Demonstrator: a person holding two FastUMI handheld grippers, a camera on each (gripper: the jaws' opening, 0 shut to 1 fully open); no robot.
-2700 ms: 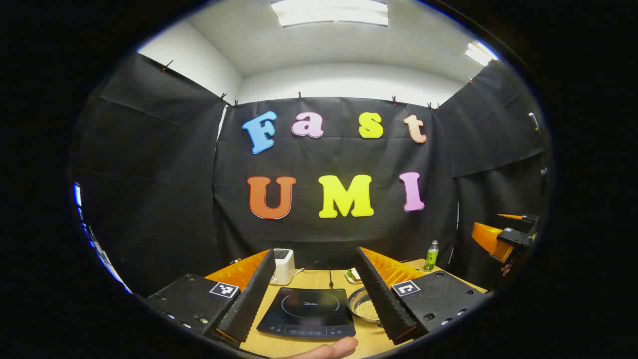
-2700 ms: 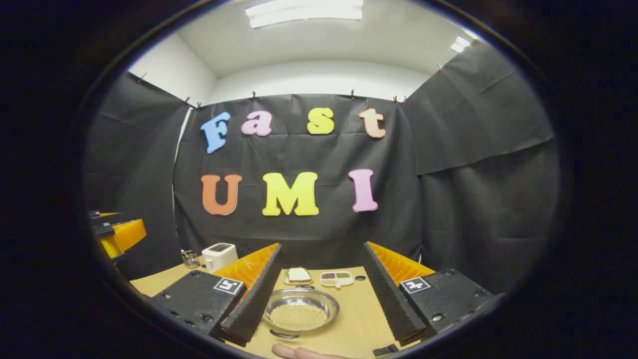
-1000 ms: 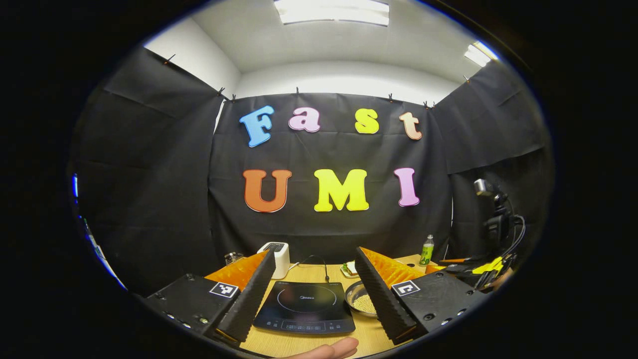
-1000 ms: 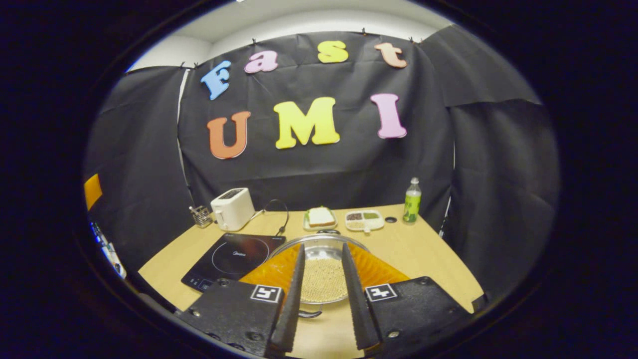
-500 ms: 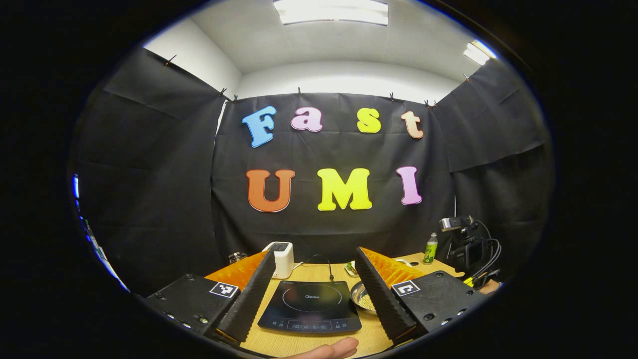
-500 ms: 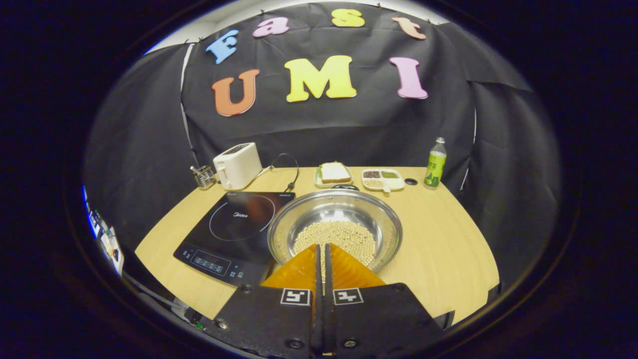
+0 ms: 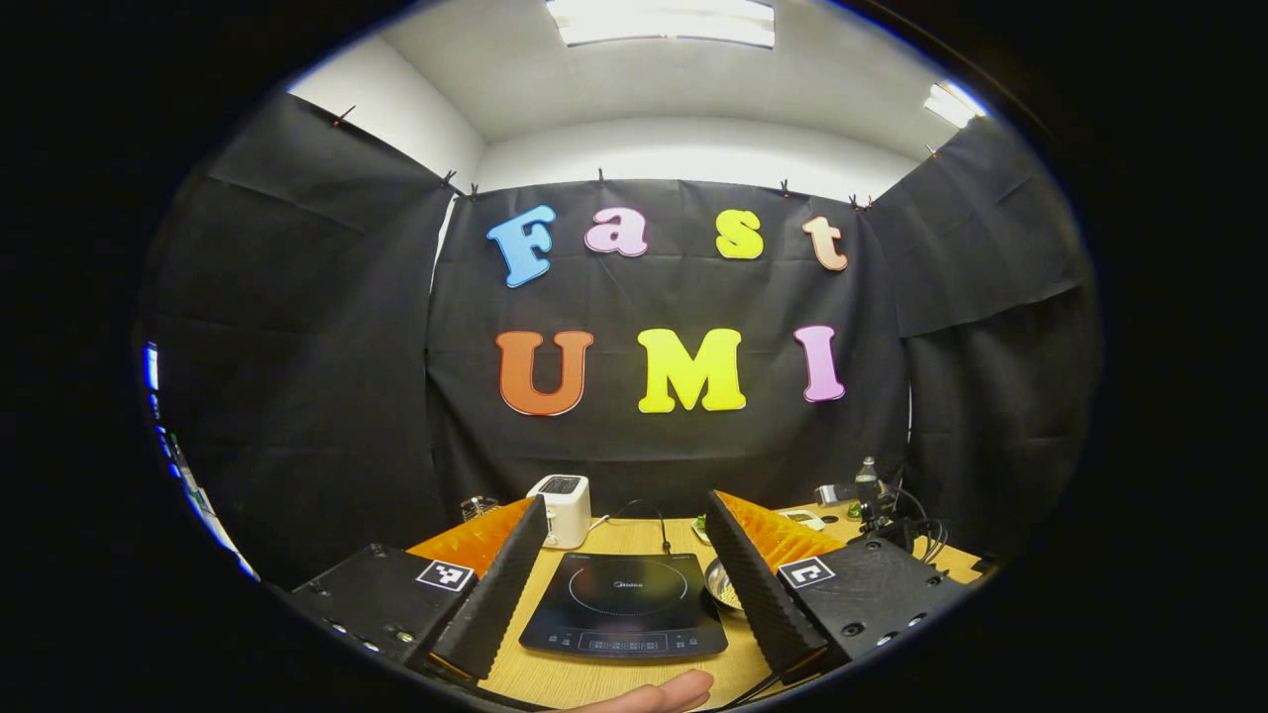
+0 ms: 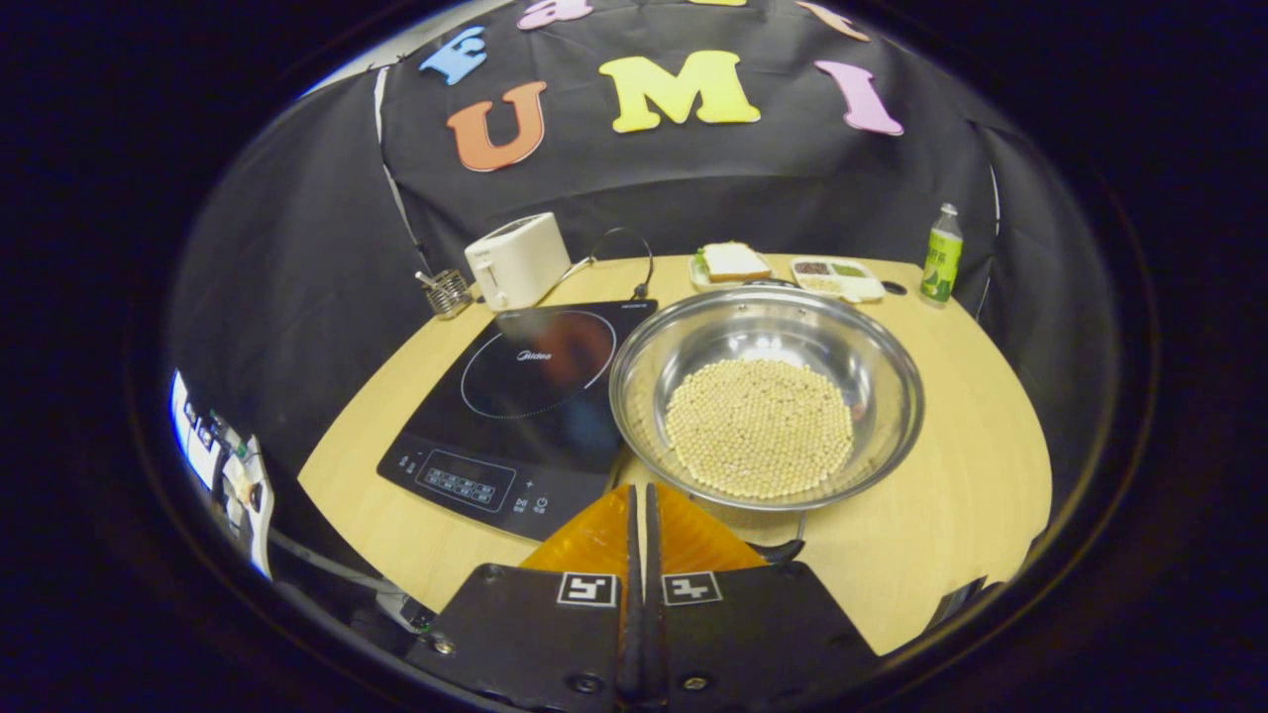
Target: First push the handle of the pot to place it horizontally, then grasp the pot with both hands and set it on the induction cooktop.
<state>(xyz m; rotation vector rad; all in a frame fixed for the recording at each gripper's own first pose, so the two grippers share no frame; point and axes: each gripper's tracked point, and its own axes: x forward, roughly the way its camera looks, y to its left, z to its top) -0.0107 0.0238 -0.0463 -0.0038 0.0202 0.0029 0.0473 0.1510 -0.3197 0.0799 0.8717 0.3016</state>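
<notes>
- The pot (image 8: pixel 768 396) is a shiny metal bowl with small pale beans (image 8: pixel 758 426) in it. It sits on the bench (image 8: pixel 981 465), just beside the induction cooktop (image 8: pixel 515 396), at the cooktop's 3 o'clock side in the right gripper view.
- A dark pot handle (image 8: pixel 778 548) pokes out at the pot's 6 o'clock edge, close to the right gripper (image 8: pixel 640 515).
- The right gripper has its two fingers (image 8: pixel 628 555) pressed together, with nothing between them. Their tips are at the pot's near rim; you cannot tell if they touch it.
- The left gripper (image 7: pixel 624 584) is held above the bench with its fingers (image 7: pixel 495 584) wide apart and nothing in them. The cooktop (image 7: pixel 624 604) shows between them, and a bit of the pot (image 7: pixel 721 584) peeks out beside the right-hand finger.
- A fingertip (image 7: pixel 654 691) of the person shows at 6 o'clock in the left gripper view.
- Behind the cooktop, at 11 o'clock, stands a white toaster (image 8: pixel 517 259) with a small wire holder (image 8: pixel 448 291) next to it.
- At 12 o'clock behind the pot are a plate with a sandwich (image 8: pixel 733 262) and a small tray (image 8: pixel 837 277).
- A green bottle (image 8: pixel 941 255) stands at 1 o'clock, near the bench's far edge.
</notes>
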